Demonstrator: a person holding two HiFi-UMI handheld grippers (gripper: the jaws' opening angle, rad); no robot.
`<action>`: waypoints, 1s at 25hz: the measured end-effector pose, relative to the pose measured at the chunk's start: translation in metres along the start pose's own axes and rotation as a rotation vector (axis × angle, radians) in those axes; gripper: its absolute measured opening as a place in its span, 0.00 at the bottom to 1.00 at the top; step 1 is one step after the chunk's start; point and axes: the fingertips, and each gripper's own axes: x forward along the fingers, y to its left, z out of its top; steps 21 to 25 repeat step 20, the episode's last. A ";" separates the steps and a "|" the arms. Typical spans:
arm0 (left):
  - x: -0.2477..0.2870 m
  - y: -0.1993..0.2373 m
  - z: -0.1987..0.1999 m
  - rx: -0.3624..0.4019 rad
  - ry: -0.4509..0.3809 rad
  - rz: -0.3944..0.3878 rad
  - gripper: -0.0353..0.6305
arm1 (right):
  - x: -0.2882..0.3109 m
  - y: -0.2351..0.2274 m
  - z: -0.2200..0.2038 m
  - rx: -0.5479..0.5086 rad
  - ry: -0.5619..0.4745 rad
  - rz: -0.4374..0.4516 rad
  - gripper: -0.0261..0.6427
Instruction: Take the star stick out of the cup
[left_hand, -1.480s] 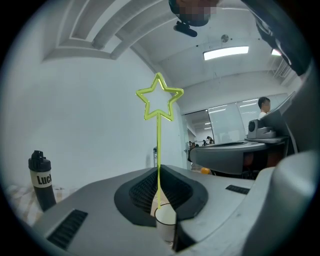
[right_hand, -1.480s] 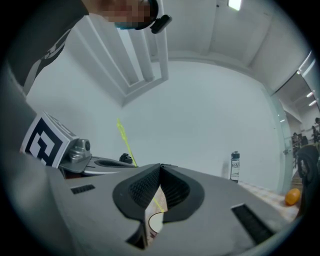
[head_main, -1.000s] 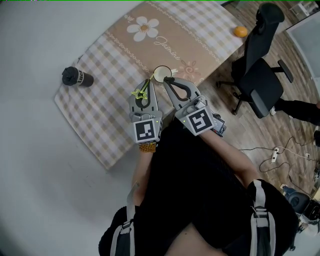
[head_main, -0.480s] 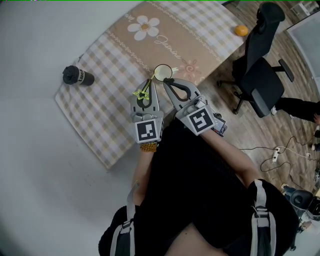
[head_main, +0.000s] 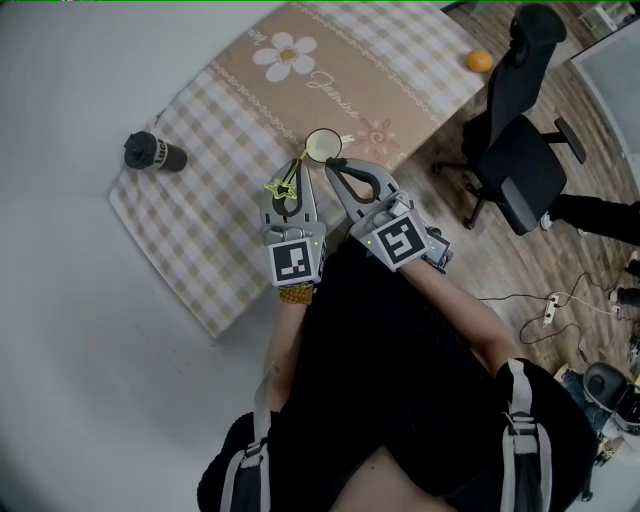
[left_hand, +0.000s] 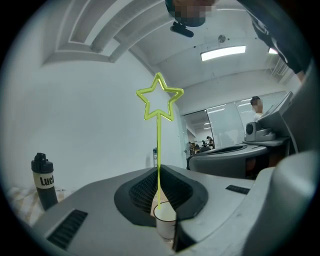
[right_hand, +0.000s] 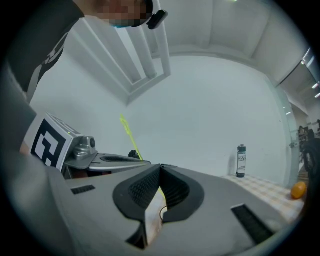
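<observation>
A thin yellow-green star stick (left_hand: 158, 102) stands upright between the jaws of my left gripper (left_hand: 159, 172), which is shut on its shaft. In the head view the star (head_main: 283, 185) lies over the left gripper (head_main: 297, 170), and the stick's lower end reaches the rim of the small white cup (head_main: 323, 146). The cup (left_hand: 165, 220) shows just beyond the left jaws. My right gripper (head_main: 335, 163) is closed at the cup's near right edge, and a sliver of rim shows between its jaws (right_hand: 160, 170). The stick (right_hand: 127, 135) shows to its left.
The cup stands on a beige checked tablecloth (head_main: 230, 110) with flower prints. A black bottle (head_main: 153, 153) stands at the cloth's left edge. An orange (head_main: 481, 62) lies at the far right corner. A black office chair (head_main: 520, 150) stands right of the table.
</observation>
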 end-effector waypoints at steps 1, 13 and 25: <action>-0.001 0.000 0.000 0.002 0.000 0.001 0.08 | -0.001 0.000 0.000 0.001 -0.001 -0.001 0.04; -0.005 0.001 -0.004 -0.012 0.001 0.003 0.08 | -0.003 0.001 -0.002 0.001 0.000 -0.005 0.04; -0.005 -0.001 -0.007 -0.001 0.013 -0.004 0.08 | -0.007 -0.001 -0.003 0.010 0.005 -0.013 0.04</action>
